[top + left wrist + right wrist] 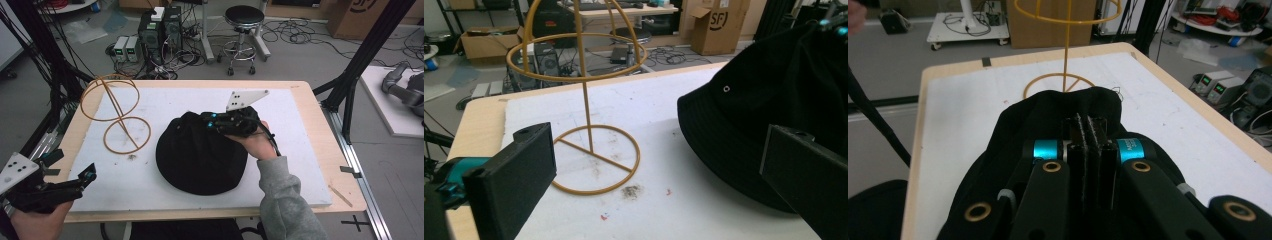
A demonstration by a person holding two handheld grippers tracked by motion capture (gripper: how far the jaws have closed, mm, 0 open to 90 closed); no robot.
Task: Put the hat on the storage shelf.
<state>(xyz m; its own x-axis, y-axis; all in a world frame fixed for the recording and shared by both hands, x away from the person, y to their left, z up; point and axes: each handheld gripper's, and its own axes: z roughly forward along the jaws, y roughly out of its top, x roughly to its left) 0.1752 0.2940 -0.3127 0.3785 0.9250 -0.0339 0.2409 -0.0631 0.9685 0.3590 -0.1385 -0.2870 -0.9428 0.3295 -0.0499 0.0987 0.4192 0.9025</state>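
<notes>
In the high view, a soft black hat [200,157] sags on the desk [300,165], its crown pinched by the right gripper [212,121]. The left gripper view shows its own jaws wide and empty, its limp brim [719,145] beside a wire stand [589,110]. In the right gripper view the jaws clamp a fabric fold, probably light and a sound hold.

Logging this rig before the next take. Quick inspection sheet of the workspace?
Surface: white board on a wooden table; smudges near the stand's base.
Job's things: black hat on the board; gold wire hat stand upright to its left, apart from it.
Clutter: nothing seen on the board.
Grippers: right gripper jaws shut on the hat's crown; left gripper open at the board's near left edge.
Cables: one trails from the right gripper; tangle on the floor.
Surroundings: stool, computer towers, cardboard box.
</notes>
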